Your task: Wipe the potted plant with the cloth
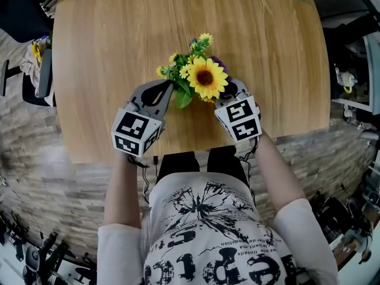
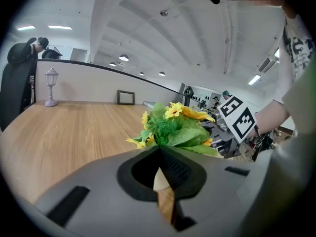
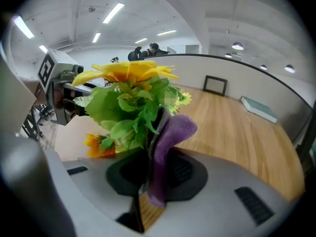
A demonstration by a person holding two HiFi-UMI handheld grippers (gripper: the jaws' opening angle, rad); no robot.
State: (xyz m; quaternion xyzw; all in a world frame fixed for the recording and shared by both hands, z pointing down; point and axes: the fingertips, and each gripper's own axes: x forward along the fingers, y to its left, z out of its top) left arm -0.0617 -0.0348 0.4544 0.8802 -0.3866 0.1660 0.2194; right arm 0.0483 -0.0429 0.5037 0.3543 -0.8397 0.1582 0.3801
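Observation:
A potted plant (image 1: pixel 202 75) with a big sunflower, small yellow blooms and green leaves stands near the table's front middle; its pot is hidden under the foliage. My left gripper (image 1: pixel 170 87) is shut, and its tips rest against the leaves on the plant's left side (image 2: pixel 173 132), with nothing visibly held between the jaws (image 2: pixel 159 151). My right gripper (image 1: pixel 230 91) is at the plant's right side, partly under the sunflower. It is shut on a purple cloth (image 3: pixel 170 132), which sticks up past the jaws against the leaves (image 3: pixel 123 110).
The wooden table (image 1: pixel 119 52) ends just in front of the person's body. At its far side are a small lamp figure (image 2: pixel 51 85), a dark picture frame (image 3: pixel 215 85) and a green book (image 3: pixel 259 108). A black chair (image 1: pixel 24 16) stands at the far left.

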